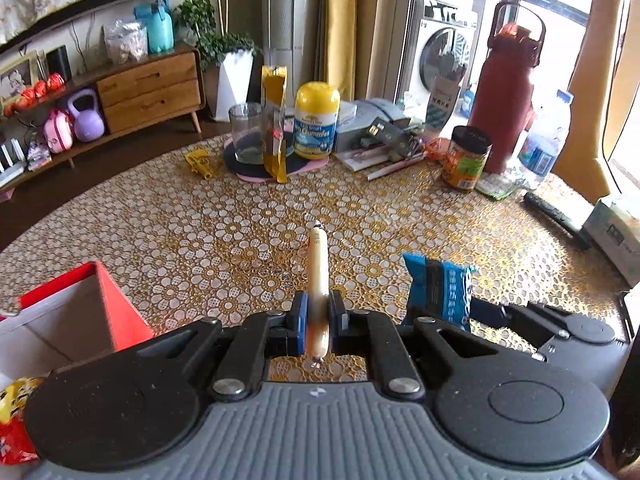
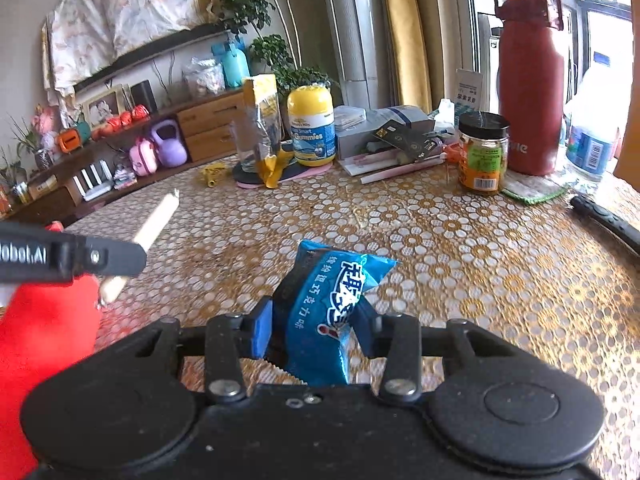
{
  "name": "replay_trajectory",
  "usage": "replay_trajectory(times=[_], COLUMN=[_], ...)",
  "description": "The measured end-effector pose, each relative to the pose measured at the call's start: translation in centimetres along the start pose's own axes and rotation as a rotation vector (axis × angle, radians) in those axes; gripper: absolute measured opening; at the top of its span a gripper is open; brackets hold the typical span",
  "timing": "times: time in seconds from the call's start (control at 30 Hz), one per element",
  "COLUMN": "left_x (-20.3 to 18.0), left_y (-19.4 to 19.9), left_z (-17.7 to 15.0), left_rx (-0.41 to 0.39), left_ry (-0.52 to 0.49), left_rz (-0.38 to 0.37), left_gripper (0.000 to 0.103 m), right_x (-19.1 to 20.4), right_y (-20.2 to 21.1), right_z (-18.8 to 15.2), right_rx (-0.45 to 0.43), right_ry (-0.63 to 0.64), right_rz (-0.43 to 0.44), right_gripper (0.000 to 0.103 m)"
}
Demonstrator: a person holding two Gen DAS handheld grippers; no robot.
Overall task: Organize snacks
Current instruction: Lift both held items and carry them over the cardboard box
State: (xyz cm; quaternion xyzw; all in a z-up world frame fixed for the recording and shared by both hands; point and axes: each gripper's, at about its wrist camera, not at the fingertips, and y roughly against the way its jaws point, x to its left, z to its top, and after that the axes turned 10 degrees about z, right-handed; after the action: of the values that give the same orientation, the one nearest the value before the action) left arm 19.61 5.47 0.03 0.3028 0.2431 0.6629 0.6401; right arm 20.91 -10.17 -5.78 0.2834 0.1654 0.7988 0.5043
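left gripper (image 1: 318, 316) – clamped on sausage stick (image 1: 318, 276) | right gripper (image 2: 316, 330) – clamped on blue packet (image 2: 320, 316)

At the far side of the surface (image 1: 240, 216), upper middle of the frame, an empty glass (image 1: 245, 133) stands beside a yellow-capped gummies bottle (image 1: 316, 120). To the right stand a black-lidded jar (image 1: 466, 159) and a tall red flask (image 1: 506, 92). A purple kettlebell (image 1: 85, 116) sits upper left.
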Motion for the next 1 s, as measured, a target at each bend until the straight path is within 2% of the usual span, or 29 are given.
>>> replay_trajectory(times=[0.17,0.47,0.7,1.0], left_x=[-0.4,0.6,2.4,6.4], left_y=[3.4,10.4,14.5,17.0], left_z=[-0.3,-1.5,-4.6,-8.7], left_rx=[-0.05,-0.158,-0.222,-0.251], left_ry=[-0.006,0.056,0.111,0.195], left_rz=[0.024,0.046,0.059,0.092], left_gripper=[0.01,0.01,0.01,0.01], right_x=[0.3,1.5,3.9,8.6], right_y=[2.2,7.2,11.0,13.3], right_z=[-0.9,-1.7,-2.2,-2.1], right_rx=[-0.023,-0.099,-0.147,-0.167], right_ry=[-0.016,-0.001,0.059,0.154], right_rz=[0.025,0.098,0.164,0.254], right_gripper=[0.04,0.04,0.04,0.04])
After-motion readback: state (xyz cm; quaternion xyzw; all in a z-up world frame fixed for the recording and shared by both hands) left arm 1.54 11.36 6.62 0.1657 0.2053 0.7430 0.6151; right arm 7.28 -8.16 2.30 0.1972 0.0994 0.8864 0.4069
